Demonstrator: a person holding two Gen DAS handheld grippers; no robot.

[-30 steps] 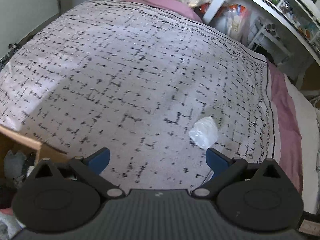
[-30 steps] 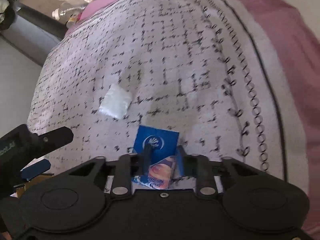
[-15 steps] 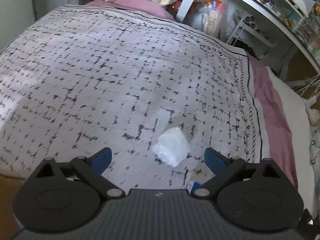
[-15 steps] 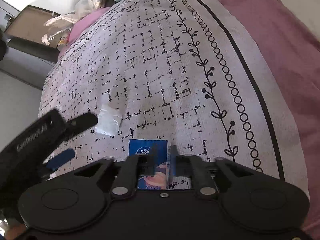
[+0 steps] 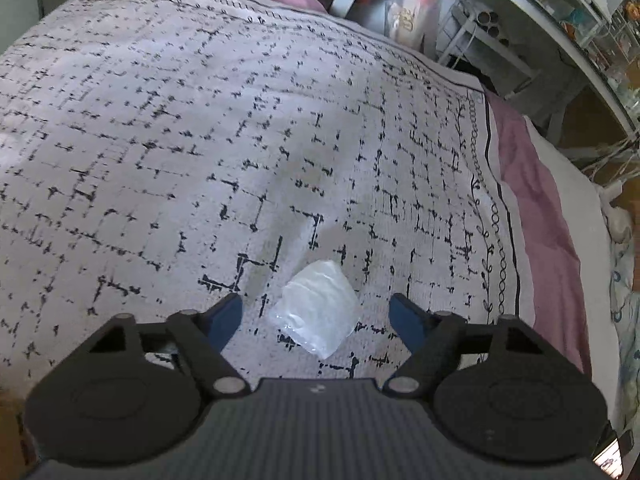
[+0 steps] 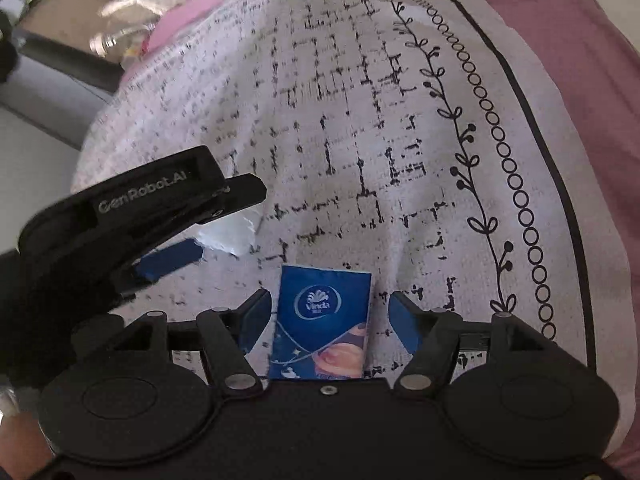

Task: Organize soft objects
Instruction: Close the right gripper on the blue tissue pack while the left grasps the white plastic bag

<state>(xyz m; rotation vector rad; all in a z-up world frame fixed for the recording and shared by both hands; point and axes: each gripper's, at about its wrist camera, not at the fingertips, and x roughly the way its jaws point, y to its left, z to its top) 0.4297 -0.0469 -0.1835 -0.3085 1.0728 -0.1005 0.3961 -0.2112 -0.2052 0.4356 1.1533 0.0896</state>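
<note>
1. The left gripper [image 5: 316, 312] hung just above the bedspread [image 5: 200, 140] with its 2 blue-padded fingers [image 5: 224, 316] spread wide, gripping nothing.
2. Between those fingers lay 1 clear plastic packet [image 5: 316, 312], crinkled and whitish, flat on the bedspread and touching neither pad.
3. The right gripper [image 6: 324, 320] was also released, its 2 fingers [image 6: 404, 326] standing apart on either side of 1 blue Vinda tissue pack [image 6: 322, 324].
4. The tissue pack lay flat on the bedspread [image 6: 360, 120], lengthwise along the fingers, with a gap on both sides; whether the left pad brushed its edge I could not tell.
5. In the right wrist view the left gripper [image 6: 172, 232] showed from the side at the left, its upper finger covering part of the clear plastic packet [image 6: 232, 236], which lay near the tissue pack, up and to the left.
6. Counted soft items on the bedspread: 1 tissue pack and 1 plastic packet, 2 in all.
7. Containers: a cardboard box [image 6: 68, 12] stood beyond the bed's far corner, its contents out of sight; a bag [image 5: 404, 8] hung by the white shelving [image 5: 560, 8], its contents too blurred to name.
8. A mauve sheet [image 5: 536, 208] bordered the bedspread along its patterned edge.
</note>
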